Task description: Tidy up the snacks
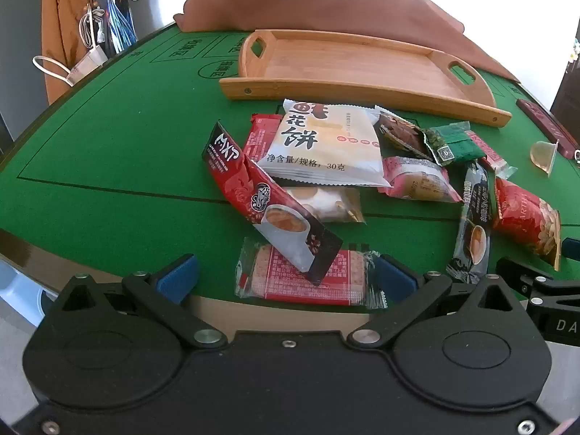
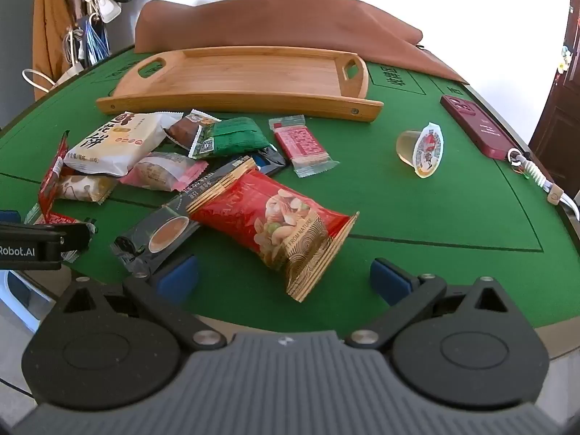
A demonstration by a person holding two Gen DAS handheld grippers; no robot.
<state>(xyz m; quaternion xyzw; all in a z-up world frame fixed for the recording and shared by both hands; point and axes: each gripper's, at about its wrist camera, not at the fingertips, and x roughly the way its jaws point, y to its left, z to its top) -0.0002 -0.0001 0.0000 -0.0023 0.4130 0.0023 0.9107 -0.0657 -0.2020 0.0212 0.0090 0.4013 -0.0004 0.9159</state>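
Hovering over the snack pile (image 1: 326, 166) before the tray (image 2: 239, 72), I am holding both grippers (image 1: 286, 275) (image 2: 286, 275) spread wide, gripping nothing.

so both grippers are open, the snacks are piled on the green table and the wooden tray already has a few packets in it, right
Not quite: the wooden tray holds nothing, as the right wrist view shows. The snacks are piled on the green table, and the left gripper and right gripper are open.

Both wrist cams tilt down across green surface (image 1: 108, 152) from near edge, close in. Left sits left of right; both share snack pile (image 1: 326, 166) and tray (image 2: 239, 79).
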